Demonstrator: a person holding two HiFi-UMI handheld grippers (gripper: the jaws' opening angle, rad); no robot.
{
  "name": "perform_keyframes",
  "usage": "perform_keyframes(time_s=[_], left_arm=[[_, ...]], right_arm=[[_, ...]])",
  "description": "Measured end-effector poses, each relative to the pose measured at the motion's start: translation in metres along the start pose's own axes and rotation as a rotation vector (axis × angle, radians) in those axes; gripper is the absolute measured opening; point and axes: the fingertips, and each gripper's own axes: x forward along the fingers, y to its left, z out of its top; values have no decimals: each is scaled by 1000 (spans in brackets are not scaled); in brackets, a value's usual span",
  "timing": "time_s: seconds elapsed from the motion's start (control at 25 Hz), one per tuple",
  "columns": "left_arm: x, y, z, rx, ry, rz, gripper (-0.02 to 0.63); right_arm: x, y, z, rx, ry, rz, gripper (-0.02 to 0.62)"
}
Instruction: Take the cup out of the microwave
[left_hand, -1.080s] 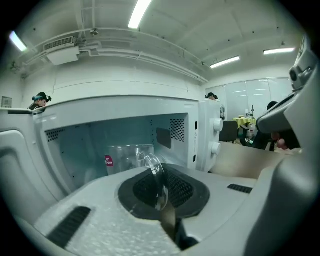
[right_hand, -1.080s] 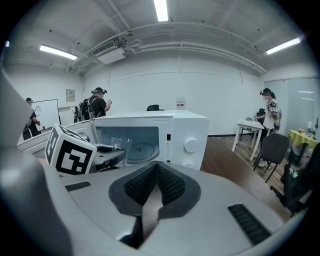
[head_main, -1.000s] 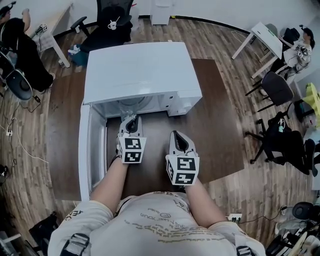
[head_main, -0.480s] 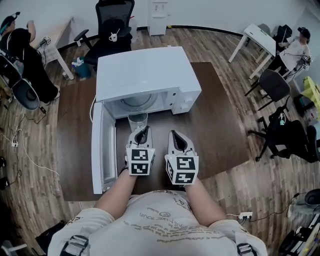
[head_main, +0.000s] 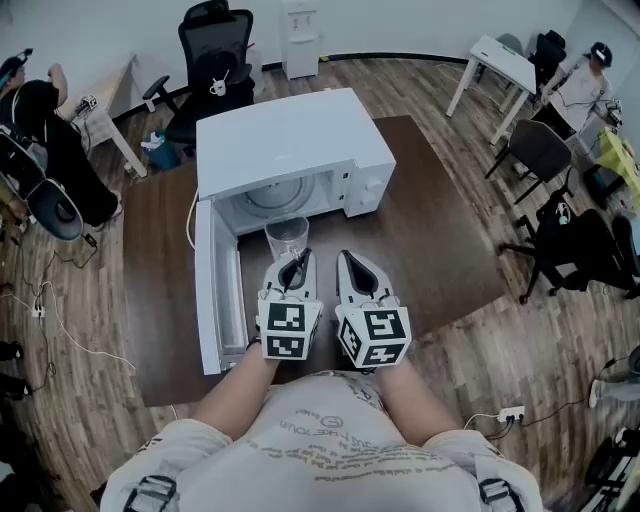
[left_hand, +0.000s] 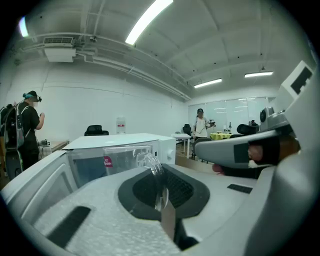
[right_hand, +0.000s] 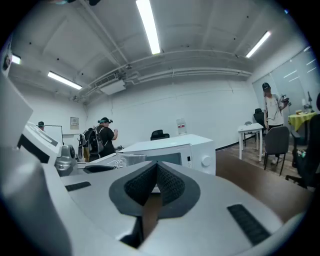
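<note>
— While the microwave (head_main: 290, 140) stands open, where's the cup (head_main: 286, 238)?
— Just outside its mouth, rim pinched in the left gripper's (head_main: 297, 263) jaws; the right gripper's (head_main: 346, 259) jaws are closed, empty.

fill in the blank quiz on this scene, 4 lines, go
1. The cup is ____ of the microwave.
2. The microwave's door stands ____.
3. The left gripper is shut on the cup's ____.
4. The right gripper, jaws together, holds ____.
Missing words: out; open; rim; nothing.
</note>
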Motion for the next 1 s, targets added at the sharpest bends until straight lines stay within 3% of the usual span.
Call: perform_keyframes(time_s=[0.28,1.0], left_arm=[[-16,-14,12,13,-46,-33,14],[-20,-13,4,17,-31,-39,14]], right_arm=[[-11,9,8,-24,-24,11,11],[-13,18,-2,-33,0,9,11]])
